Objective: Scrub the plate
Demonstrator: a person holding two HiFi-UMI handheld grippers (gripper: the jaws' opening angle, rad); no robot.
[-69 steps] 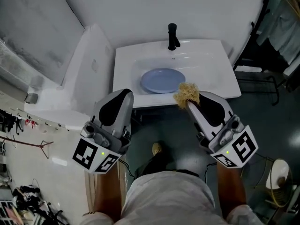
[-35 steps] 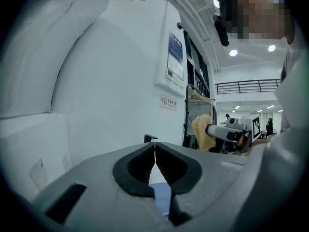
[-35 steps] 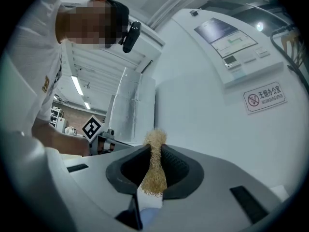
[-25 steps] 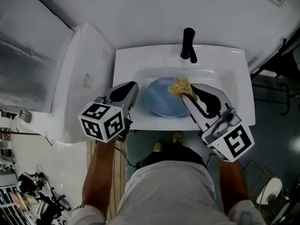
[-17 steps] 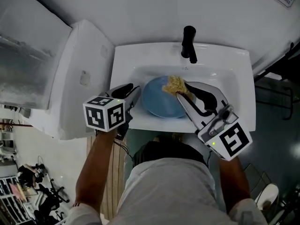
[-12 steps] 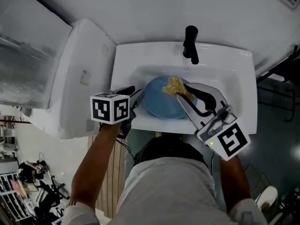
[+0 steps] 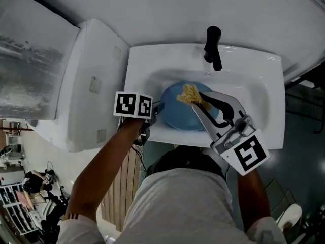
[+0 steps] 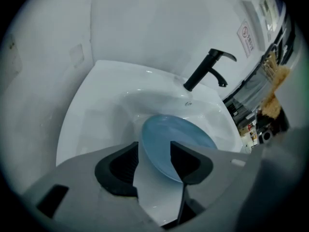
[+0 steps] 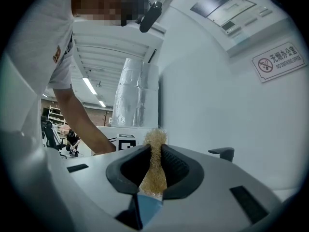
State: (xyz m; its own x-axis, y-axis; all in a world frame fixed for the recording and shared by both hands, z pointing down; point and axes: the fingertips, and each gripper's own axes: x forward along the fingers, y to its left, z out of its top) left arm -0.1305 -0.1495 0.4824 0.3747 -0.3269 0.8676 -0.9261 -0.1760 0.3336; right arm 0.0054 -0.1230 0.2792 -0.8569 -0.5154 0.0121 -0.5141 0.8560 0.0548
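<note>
Plate (image 7: 177, 117) in sink (image 7: 254, 103), centre frame: left gripper (image 8: 154, 166) now at its rim.
Left gripper has dropped to the sink's lower-left lip. Its jaws have just been opening and stand wide apart, with the plate's left rim in the gap and the pads not pressing. Right gripper (image 7: 197, 98) is clamped on the scrubber (image 7: 189, 93), now over the plate's upper part. Probably pinch the rim next, then scrub. Sink holds only the plate.

Round blue plate (image 7: 174, 112) lying in white sink (image 7: 147, 60), tan fibrous scrubber (image 7: 189, 93) over its far part
</note>
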